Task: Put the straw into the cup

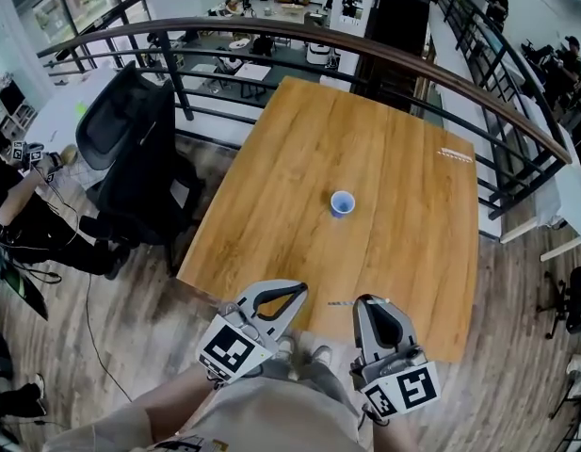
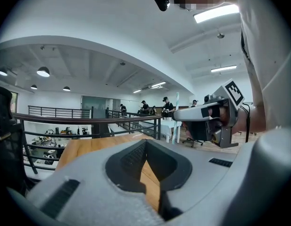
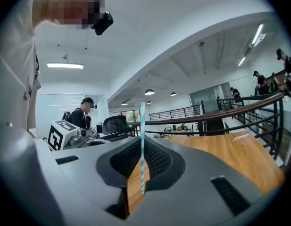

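Observation:
A small blue cup [image 1: 342,202] stands upright near the middle of the wooden table [image 1: 403,186], well ahead of both grippers. My right gripper [image 1: 366,302] [image 3: 142,142] hovers at the table's near edge, shut on a blue-and-white striped straw [image 3: 142,140] that stands crosswise between the jaws. In the head view the straw [image 1: 342,302] pokes out leftward from those jaws. My left gripper [image 1: 298,291] [image 2: 145,147] is beside it, shut with nothing held. The left gripper view shows the right gripper [image 2: 216,117] with the straw [image 2: 177,105]. Neither gripper view shows the cup.
A black office chair [image 1: 130,130] stands left of the table. A curved dark railing [image 1: 384,59] runs behind the table's far end and right side. A seated person [image 1: 26,205] is at the far left. The floor is wood planks.

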`<action>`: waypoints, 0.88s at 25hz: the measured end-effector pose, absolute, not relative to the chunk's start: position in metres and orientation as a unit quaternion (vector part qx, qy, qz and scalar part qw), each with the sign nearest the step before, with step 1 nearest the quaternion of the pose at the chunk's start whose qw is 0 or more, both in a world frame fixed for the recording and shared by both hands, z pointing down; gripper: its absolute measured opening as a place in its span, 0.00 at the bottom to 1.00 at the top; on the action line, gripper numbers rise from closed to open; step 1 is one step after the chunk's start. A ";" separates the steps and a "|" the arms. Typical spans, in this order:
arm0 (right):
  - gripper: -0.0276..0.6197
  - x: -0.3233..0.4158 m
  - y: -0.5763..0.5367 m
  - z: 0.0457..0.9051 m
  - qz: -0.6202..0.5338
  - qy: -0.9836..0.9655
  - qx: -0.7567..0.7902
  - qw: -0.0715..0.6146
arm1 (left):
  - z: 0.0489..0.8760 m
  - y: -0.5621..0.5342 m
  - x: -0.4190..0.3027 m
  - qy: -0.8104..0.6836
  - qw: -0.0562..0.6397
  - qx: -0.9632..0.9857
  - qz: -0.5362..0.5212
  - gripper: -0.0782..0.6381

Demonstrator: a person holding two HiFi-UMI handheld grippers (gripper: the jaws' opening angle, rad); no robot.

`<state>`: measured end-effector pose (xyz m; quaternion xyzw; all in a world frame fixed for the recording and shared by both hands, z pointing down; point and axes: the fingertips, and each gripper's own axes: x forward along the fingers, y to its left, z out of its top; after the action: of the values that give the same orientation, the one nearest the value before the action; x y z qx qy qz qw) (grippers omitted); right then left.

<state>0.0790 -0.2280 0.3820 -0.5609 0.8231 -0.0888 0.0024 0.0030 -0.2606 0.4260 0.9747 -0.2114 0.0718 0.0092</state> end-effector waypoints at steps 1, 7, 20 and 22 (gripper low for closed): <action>0.09 0.081 -0.228 0.381 -0.090 0.823 -0.561 -0.001 | 0.423 -0.261 0.003 -0.214 0.009 0.974 0.071 0.13; 0.09 0.076 -0.228 0.378 -0.074 0.838 -0.540 -0.040 | 0.406 -0.261 0.006 -0.236 0.006 0.970 0.063 0.13; 0.09 0.111 -0.241 0.409 -0.067 0.844 -0.526 -0.084 | 0.395 -0.272 0.031 -0.288 -0.005 0.956 0.059 0.13; 0.09 0.117 -0.245 0.414 -0.070 0.843 -0.526 -0.086 | 0.399 -0.275 0.037 -0.289 0.002 0.956 0.061 0.13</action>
<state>0.1165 -0.2449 0.4139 -0.5265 0.8430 -0.0700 -0.0856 0.0371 -0.2747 0.3988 0.9555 -0.2886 0.0607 0.0024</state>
